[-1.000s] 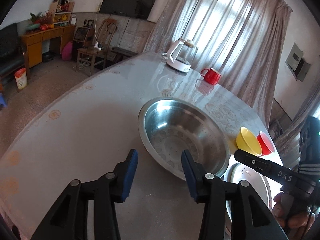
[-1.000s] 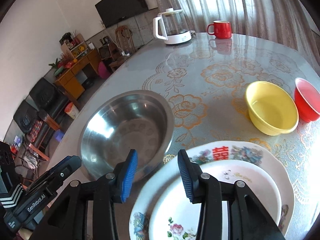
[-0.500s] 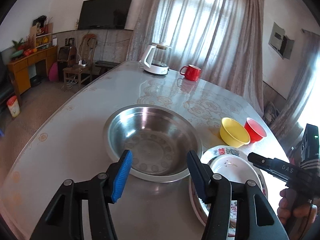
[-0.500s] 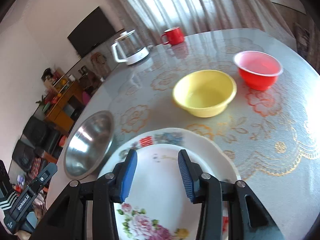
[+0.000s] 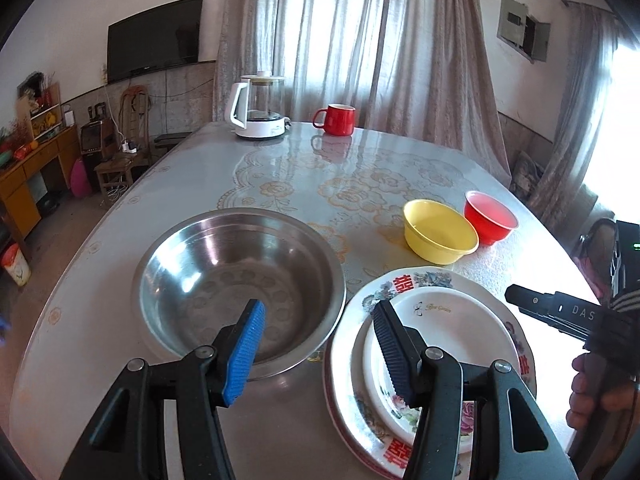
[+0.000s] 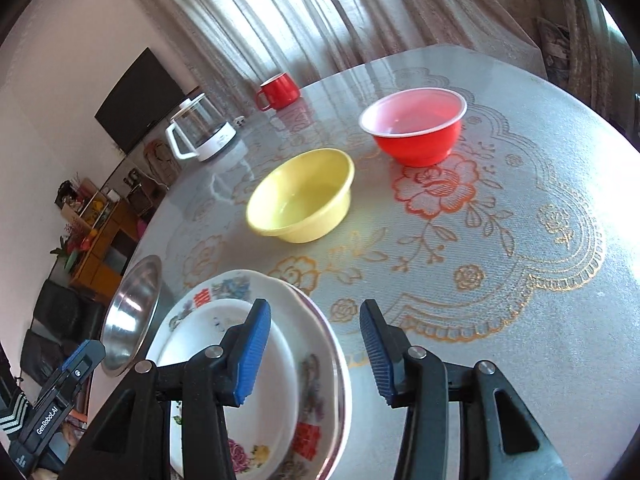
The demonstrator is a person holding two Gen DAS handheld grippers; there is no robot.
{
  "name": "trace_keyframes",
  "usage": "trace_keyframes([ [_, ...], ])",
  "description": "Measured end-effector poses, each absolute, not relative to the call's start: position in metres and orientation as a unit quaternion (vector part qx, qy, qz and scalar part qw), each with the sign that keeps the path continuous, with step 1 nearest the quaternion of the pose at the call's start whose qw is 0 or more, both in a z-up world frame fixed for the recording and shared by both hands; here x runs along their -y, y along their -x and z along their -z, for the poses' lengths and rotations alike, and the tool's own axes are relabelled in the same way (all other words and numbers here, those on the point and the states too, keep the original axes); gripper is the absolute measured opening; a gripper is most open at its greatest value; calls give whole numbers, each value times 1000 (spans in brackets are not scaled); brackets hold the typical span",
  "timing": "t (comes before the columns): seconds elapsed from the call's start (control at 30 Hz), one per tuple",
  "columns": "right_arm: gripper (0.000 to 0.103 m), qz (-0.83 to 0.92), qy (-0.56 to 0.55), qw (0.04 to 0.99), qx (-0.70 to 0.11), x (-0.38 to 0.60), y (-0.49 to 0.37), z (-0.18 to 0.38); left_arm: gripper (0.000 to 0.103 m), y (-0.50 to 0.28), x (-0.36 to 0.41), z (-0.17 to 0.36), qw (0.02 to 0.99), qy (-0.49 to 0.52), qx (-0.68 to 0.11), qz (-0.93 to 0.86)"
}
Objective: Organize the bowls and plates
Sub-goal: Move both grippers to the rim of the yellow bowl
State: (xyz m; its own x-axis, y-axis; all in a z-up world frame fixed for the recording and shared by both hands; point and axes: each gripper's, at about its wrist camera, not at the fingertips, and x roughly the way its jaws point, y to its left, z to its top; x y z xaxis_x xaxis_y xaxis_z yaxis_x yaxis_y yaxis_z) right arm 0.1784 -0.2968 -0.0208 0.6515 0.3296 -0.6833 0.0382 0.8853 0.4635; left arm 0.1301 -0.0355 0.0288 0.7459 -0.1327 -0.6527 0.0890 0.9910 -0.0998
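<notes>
Glass kettle (image 5: 260,110) with white handle and base stood at far end of table (image 5: 120,240), red mug (image 5: 338,119) near it to right. Patterned floral cover lay on tabletop. Behind: sheer curtains (image 5: 360,40), black TV (image 5: 154,50) on wall, wooden cabinet (image 5: 32,172) at left, wooden chair (image 5: 120,164).

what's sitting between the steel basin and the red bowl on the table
The yellow bowl lies between the steel basin and the red bowl, close beside the red one; the left wrist view shows it best.
</notes>
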Motion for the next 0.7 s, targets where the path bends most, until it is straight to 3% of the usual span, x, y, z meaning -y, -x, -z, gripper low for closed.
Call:
trace_keyframes([
  [0.3,47,-77,-237,875,-415,312,-187,32,58,-150,62,-27,930,-18,-360,76],
  [0.7,47,-76,-243,871,-421,321,-197,38,65,-172,91,-28,925,-56,-362,96],
])
